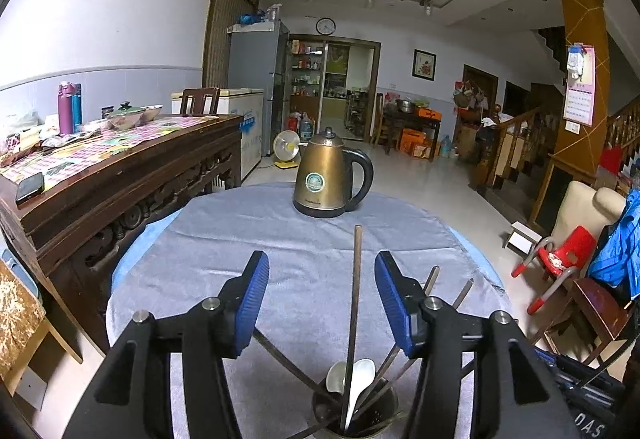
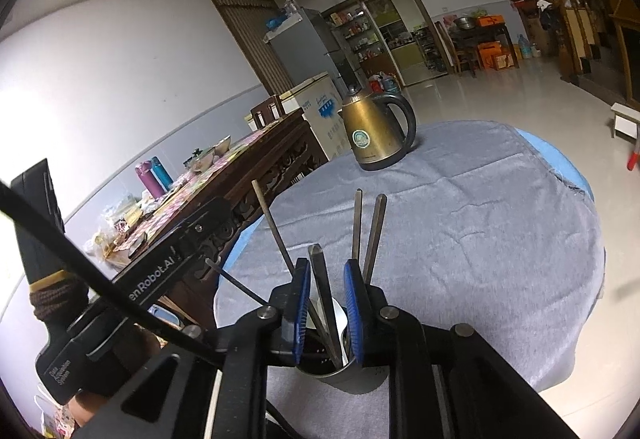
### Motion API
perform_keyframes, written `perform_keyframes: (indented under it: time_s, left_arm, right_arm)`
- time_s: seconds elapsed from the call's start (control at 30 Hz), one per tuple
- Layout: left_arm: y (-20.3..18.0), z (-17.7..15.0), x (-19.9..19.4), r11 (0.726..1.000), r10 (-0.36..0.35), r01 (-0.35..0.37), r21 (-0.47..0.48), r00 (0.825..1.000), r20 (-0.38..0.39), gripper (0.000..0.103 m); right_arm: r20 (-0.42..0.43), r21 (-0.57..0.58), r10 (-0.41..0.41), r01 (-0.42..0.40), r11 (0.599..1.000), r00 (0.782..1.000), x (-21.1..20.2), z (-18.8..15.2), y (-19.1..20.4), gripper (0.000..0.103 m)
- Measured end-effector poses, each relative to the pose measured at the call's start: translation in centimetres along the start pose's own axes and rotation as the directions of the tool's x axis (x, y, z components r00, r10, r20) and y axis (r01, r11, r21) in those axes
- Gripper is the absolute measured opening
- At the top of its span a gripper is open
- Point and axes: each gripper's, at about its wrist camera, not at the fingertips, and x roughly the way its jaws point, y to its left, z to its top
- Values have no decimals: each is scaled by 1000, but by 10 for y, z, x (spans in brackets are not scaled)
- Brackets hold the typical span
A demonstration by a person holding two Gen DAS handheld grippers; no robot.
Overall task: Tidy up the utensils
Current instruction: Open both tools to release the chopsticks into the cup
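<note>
Holder [image 1: 354, 413] sat nearest the lens, at the near edge of the table [image 1: 248, 235], directly under both grippers. It held chopsticks fanned outward plus a white spoon [image 1: 359, 379]. Left gripper [image 1: 322, 303] hung above it with jaws wide and nothing between the pads; one tall chopstick [image 1: 355, 287] rose roughly vertical through the gap, closer to the right pad, touching neither as far as I could tell. Right gripper [image 2: 326, 313] was narrow, jaws bracketing a dark chopstick [image 2: 323, 291] that stood in the holder [image 2: 340, 373] and leaned slightly left at the top. Pads looked close on both sides, but whether they actually pinched it I couldn't tell; a sliver of gap seemed to show on the right side. Two more chopsticks [image 2: 370, 235] stuck up just beyond the right pad, another leaned off past the left pad. Key relation: the stick's long axis ran near-vertical, about parallel to the pads, so the right gripper was the nearer one and already aligned. My read: a small squeeze, then a straight lift along that axis. Risk: dragging neighbouring sticks or tipping the holder. Kettle [image 1: 330, 177] sat at the far edge, well apart.
</note>
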Motion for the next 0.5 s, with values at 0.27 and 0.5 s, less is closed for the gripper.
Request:
perform_keyframes:
  time_s: [0.27,0.5]
  left_arm:
    - [11,3,-14,1000,26,-26,-8,1000,10,62]
    - [16,4,-39,997,68,-69,20,996,57,74]
  right_arm:
    - [29,35,2,-3,999,1000,-13,-1,-7,38]
    - [58,90,-10,5,996,998,-32,0,-21,38]
